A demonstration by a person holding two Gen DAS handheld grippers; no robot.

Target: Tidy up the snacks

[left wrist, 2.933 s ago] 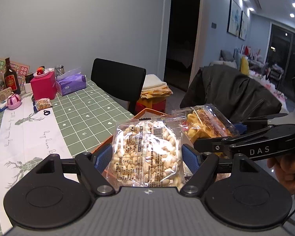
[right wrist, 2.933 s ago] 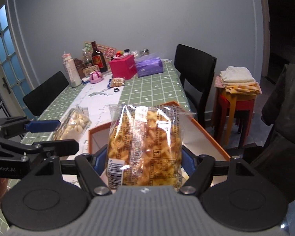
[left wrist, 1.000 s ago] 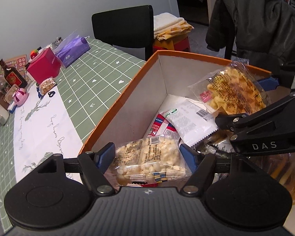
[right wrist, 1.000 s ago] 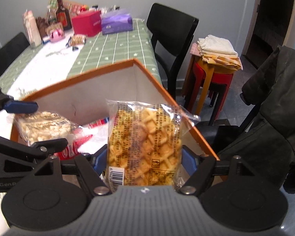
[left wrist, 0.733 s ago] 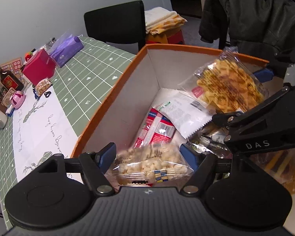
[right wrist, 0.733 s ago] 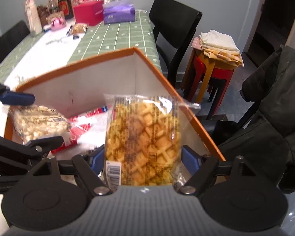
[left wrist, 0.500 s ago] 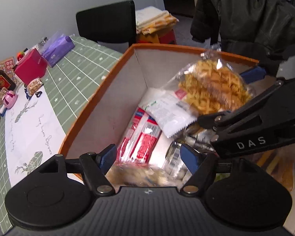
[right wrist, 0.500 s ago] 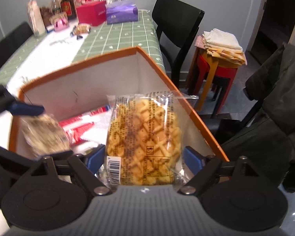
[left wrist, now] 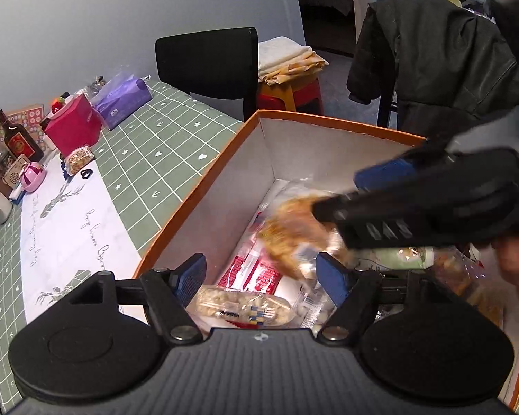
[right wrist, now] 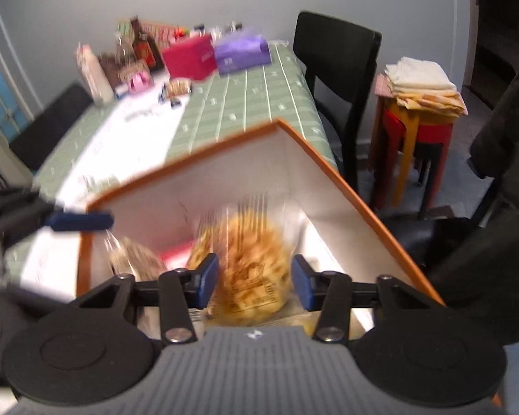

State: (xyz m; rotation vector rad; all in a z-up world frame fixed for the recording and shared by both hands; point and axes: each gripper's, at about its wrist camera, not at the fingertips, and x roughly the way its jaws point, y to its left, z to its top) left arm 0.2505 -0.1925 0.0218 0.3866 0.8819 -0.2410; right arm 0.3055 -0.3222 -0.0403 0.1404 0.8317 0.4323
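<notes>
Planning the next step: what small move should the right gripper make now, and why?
Probably lift the right gripper straight out of the orange box: its fingers are closing, yet the blurred waffle bag between them looks unpressed and already down inside the box.

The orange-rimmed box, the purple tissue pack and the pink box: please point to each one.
orange-rimmed box (left wrist: 328, 126), left wrist view, far rim.
purple tissue pack (left wrist: 123, 103), left wrist view, side face.
pink box (left wrist: 73, 128), left wrist view, front face.

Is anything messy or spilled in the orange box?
Nothing looks spilled or torn. The snack bags just lie jumbled in the orange box, and the waffle bag sits blurred between the right gripper's closing jaws.
</notes>
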